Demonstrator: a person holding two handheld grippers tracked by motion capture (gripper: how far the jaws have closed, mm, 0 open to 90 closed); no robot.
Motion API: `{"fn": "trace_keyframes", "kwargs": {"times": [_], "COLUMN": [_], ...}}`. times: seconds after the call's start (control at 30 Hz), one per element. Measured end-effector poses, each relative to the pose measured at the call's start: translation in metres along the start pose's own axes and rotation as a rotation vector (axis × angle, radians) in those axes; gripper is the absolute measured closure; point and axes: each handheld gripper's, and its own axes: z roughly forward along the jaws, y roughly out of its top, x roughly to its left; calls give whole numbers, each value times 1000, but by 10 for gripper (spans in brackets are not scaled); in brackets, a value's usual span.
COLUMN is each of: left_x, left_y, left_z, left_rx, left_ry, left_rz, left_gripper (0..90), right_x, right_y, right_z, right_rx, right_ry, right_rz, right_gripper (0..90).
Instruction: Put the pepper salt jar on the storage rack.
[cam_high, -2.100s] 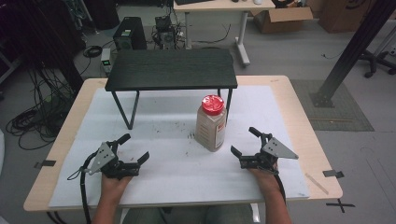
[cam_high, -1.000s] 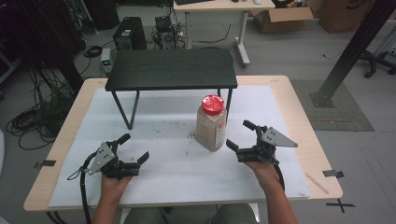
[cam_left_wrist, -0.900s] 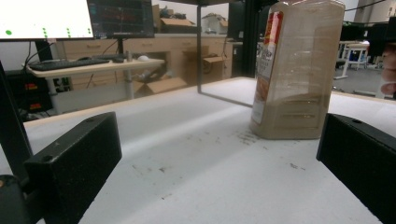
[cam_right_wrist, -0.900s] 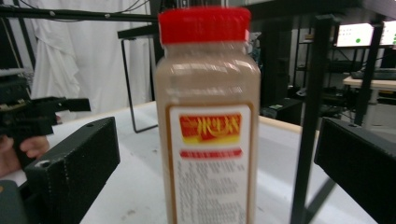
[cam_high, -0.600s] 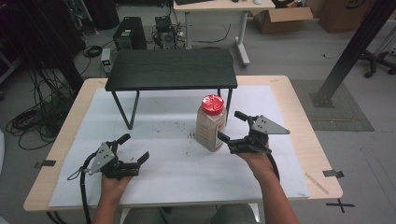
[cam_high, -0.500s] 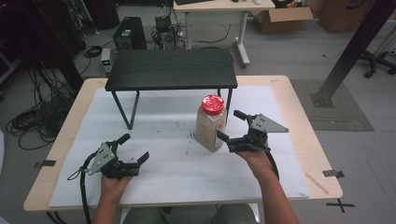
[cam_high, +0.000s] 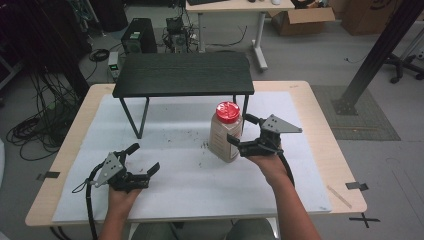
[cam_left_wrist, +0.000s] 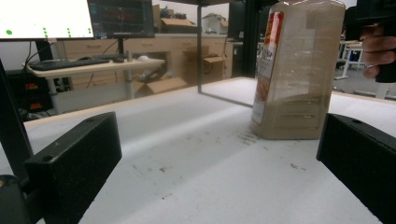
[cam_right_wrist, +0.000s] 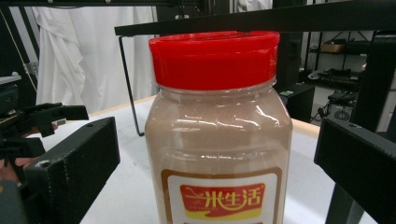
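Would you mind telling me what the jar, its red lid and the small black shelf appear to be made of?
The jar looks like clear glossy plastic: highlights streak its wall and brown powder shows through. Its lid seems smooth, slightly shiny red plastic. The shelf has a matte black top, possibly painted wood or laminate, on thin legs that look like metal.

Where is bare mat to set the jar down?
Bare mat lies between the left hand-held gripper and the jar, and along the near edge. It is crowded at the jar, flanked by the open right hand-held gripper, close to the black shelf.
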Motion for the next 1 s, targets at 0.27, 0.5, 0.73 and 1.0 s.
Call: {"fn": "trace_keyframes", "kwargs": {"times": [0.27, 0.5, 0.73, 1.0], "left_x": [0, 0, 0, 0], "left_y": [0, 0, 0, 0], "left_z": [0, 0, 0, 0], "left_rx": [1, 0, -2, -2], "left_ry": [0, 1, 1, 0], "left_rz": [0, 2, 0, 0], "left_gripper": [3, 3, 3, 3], "right_x": [2, 4, 5, 5], "right_y": [1, 0, -2, -6], "right_z": [10, 23, 33, 38], "right_rx": [18, 36, 39, 48], "right_ry": [5, 2, -6, -16], "right_rz": [2, 16, 24, 35], "right_gripper": [0, 0, 0, 0]}}
